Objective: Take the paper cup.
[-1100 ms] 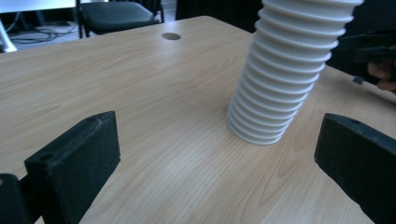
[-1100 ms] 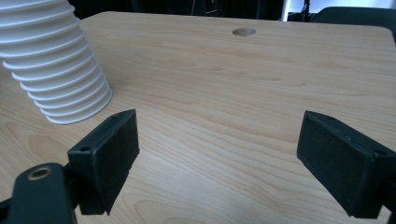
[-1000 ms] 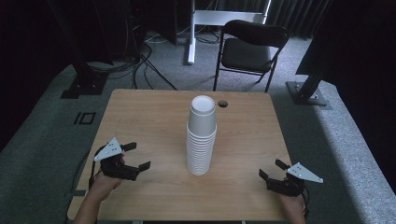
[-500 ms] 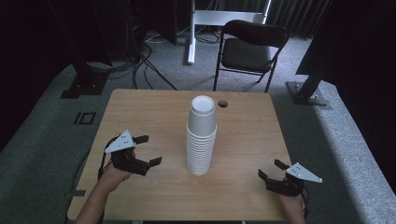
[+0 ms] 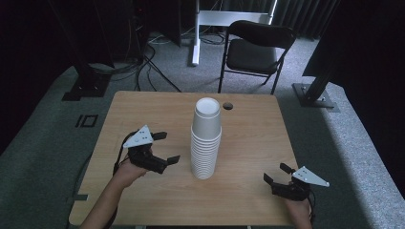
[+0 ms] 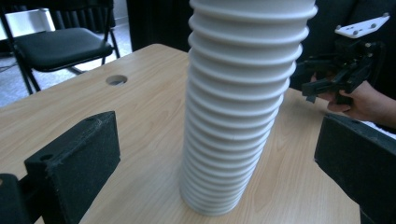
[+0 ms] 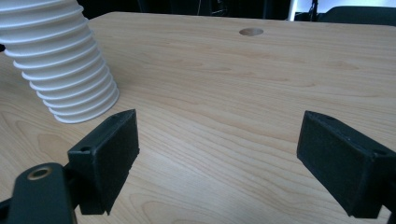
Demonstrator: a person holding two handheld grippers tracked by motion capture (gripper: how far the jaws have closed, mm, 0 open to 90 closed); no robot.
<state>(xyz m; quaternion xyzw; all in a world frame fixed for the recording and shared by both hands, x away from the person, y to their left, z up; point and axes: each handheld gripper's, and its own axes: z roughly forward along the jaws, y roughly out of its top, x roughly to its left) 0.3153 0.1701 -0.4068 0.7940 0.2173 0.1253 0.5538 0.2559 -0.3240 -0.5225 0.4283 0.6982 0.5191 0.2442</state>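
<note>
Stack of cups [image 5: 206, 143]: white, nested, mouths down, bases up. Long axis vertical, upright, at the middle of the wooden surface [image 5: 248, 138]. Top cup's base faces up.

Left gripper [image 5: 165, 147]: held just left of the stack, pointing at its lower half; jaws wide apart, holding nothing, not touching the cups.

Right gripper [image 5: 275, 173]: near right corner, well apart from the stack; jaws wide apart, empty.

Round hole [image 5: 228, 105]: far side of the surface, behind the stack.

Chair [image 5: 255, 50]: black, folding, on the floor beyond the far edge.

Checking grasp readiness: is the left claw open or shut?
Open. The left claw has its jaws spread wide, aimed at the cup stack, not touching it.
</note>
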